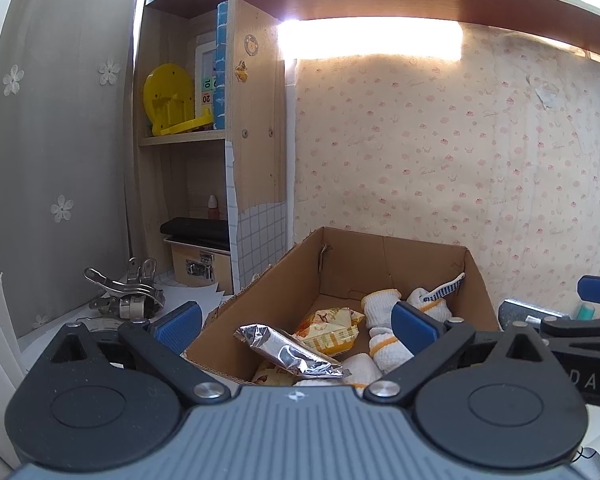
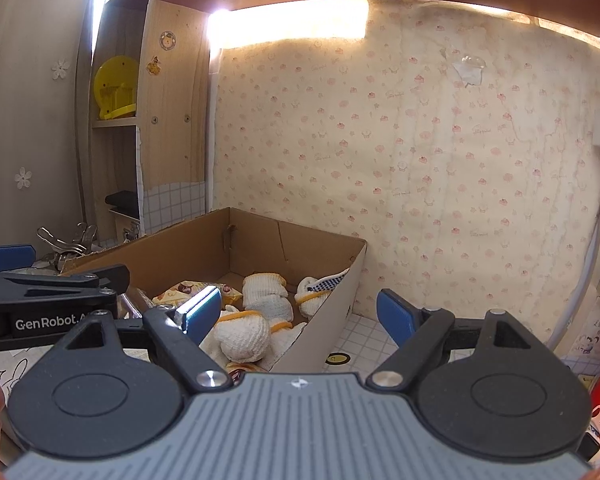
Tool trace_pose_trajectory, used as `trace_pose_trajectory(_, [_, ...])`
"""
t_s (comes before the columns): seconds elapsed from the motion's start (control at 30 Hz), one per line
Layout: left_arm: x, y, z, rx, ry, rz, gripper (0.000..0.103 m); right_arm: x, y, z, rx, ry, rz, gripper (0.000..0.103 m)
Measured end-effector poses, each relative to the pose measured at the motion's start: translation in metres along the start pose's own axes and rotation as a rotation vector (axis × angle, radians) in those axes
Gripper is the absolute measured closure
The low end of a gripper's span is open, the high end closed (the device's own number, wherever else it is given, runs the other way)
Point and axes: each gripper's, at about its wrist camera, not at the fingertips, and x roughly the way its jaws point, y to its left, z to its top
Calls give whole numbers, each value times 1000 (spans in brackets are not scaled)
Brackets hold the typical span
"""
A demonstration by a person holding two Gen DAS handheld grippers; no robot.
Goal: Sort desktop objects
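So both grippers are just hanging in front of the cardboard box [image 1: 476, 280], side by side. The left gripper [image 1: 296, 326] has its jaws spread wide with nothing between the blue pads; you just see straight through the gap into the box. Same deal with the right gripper [image 2: 300, 316]: jaws wide apart, empty, and the box's near right corner sits in the gap, without the pads touching it as far as I can see.

The box sits on the desk against the flowery wallpaper [image 2: 440, 140], and it's already holding a bunch of stuff. There's a crinkly silver foil packet [image 1: 288, 350] leaning near the front left edge, yellow snack packets [image 1: 332, 326] lying beside and under it, and over on the right side a pile of rolled white gloves [image 2: 244, 336] with yellow cuffs. One glove with blue dots [image 2: 328, 280] lies against the right wall of the box.

Left of the box there's a heap of metal clips [image 1: 128, 292] on the desk, right by the shelf unit [image 1: 256, 120]. The shelf has a yellow plastic thing [image 1: 168, 100] on it, hard to say what it actually is. On the tiled desk surface [image 2: 368, 336] right of the box there's a small round sticker.
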Motion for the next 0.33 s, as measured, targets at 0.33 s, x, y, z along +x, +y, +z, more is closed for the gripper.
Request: trace_pose_trajectory(0.33, [-4, -2, -1, 28, -32, -1, 0, -1, -2, -1, 10, -1, -6, 20])
